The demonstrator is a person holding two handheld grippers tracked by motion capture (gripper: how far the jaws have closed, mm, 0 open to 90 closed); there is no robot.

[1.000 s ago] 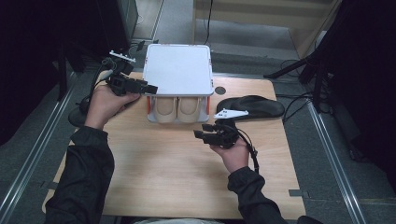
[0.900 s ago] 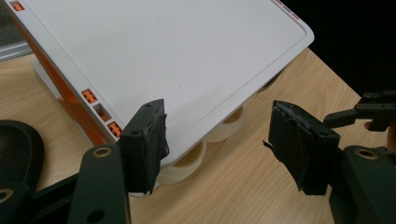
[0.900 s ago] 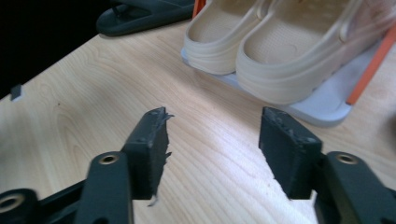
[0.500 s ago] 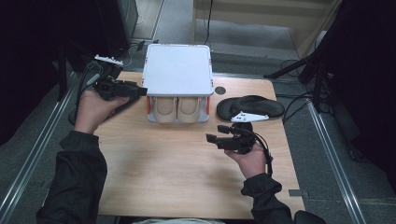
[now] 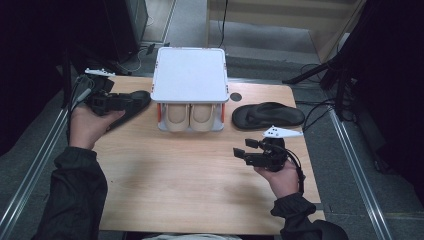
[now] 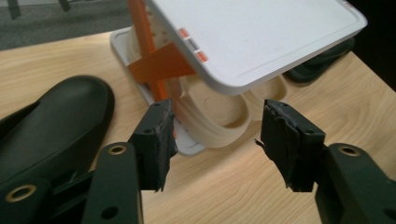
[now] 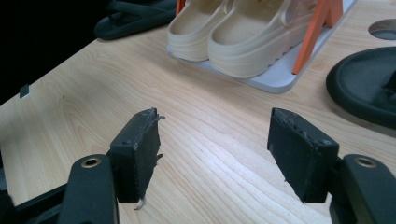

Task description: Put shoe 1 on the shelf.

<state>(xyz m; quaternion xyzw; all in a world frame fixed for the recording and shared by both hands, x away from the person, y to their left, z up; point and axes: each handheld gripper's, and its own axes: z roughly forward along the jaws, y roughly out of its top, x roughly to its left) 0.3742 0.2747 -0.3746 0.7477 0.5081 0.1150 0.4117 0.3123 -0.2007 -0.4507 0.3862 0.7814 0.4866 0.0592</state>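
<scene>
L gripper point(image 5: 134, 101) is hovering at mid-left of the high view w/ jaws apart, nothing between them; they've just been closing a bit. It's sitting over the black sandal point(image 5: 131, 104) beside the shoe rack point(image 5: 190, 75). R gripper point(image 5: 245, 150), lower right, is gaping wide over bare table point(image 5: 175, 180). Beige shoes point(image 5: 190, 116) are sitting under the rack's white top, another black sandal point(image 5: 267, 115) at right.

Black flip-flops point(image 5: 267, 115) flanking rack point(image 5: 190, 75)
</scene>
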